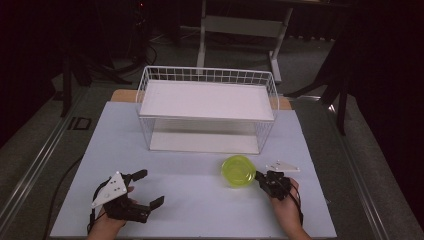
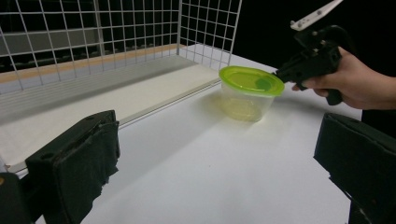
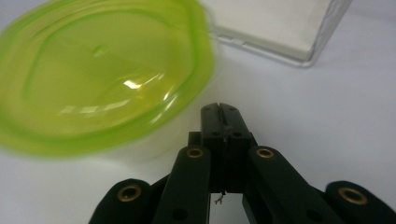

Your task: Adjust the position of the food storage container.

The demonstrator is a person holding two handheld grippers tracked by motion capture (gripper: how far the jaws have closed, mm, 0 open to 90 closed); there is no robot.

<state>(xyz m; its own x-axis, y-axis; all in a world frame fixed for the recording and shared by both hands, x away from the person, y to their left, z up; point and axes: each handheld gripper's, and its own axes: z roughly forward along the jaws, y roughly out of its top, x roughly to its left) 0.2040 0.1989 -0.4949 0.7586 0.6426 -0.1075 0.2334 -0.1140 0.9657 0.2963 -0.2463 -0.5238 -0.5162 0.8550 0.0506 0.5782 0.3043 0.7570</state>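
Note:
A clear tub with a lime-green lid (image 1: 238,171) (image 2: 250,91) (image 3: 102,79) stands on the white table top (image 1: 200,205), right of centre and just in front of the wire basket. My right gripper (image 1: 259,176) (image 2: 278,73) (image 3: 219,108) is shut, jaws pressed together with nothing between them. Its tip sits at the lid's right rim; whether it touches is unclear. My left gripper (image 1: 151,187) (image 2: 217,154) rests at the front left, open wide and empty, pointing toward the tub from well away.
A white wire basket (image 1: 207,72) (image 2: 205,28) holding a white shelf board (image 1: 205,100) stands at the back middle; a lower white board (image 3: 275,28) lies beneath it. Dark floor and stand legs (image 1: 202,40) surround the table.

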